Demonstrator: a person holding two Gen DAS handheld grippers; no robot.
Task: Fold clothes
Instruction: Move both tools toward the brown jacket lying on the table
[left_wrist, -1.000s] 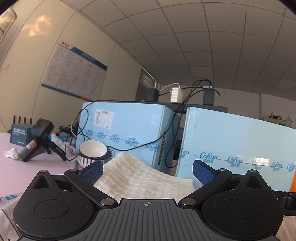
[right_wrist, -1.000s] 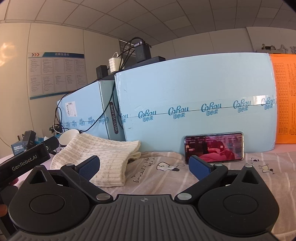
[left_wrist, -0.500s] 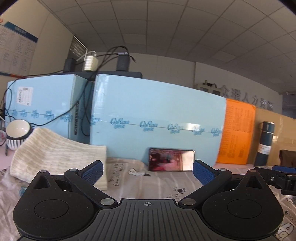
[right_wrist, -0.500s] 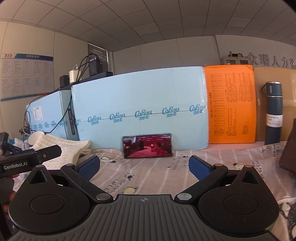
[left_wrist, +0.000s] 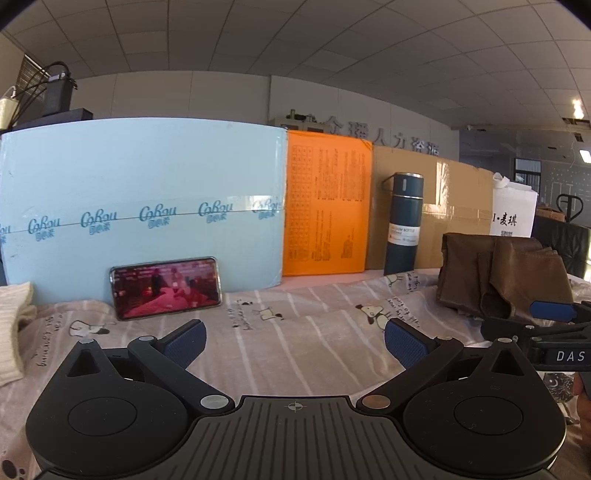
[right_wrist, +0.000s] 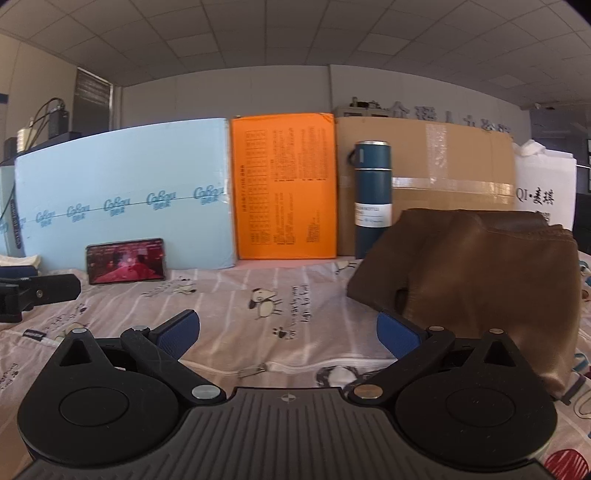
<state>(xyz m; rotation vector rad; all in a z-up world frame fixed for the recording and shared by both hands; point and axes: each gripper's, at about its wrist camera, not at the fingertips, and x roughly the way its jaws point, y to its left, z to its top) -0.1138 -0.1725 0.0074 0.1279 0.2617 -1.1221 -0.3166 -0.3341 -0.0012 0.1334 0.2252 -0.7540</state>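
A crumpled brown garment (right_wrist: 472, 273) lies on the cartoon-print sheet (right_wrist: 258, 295) at the right, just beyond my right gripper's right finger; it also shows in the left wrist view (left_wrist: 498, 273) at the far right. A folded cream knit garment (left_wrist: 13, 332) lies at the far left edge. My left gripper (left_wrist: 293, 341) is open and empty above the sheet. My right gripper (right_wrist: 286, 332) is open and empty, close to the brown garment's near edge.
A phone (left_wrist: 166, 286) leans against a light blue box (left_wrist: 147, 206). An orange board (left_wrist: 325, 203), a dark blue bottle (left_wrist: 404, 221), a cardboard box (right_wrist: 443, 177) and a white bag (left_wrist: 511, 210) stand along the back.
Both grippers have swung to the right, away from the cream knit garment and toward the brown garment. Both stayed open and empty.
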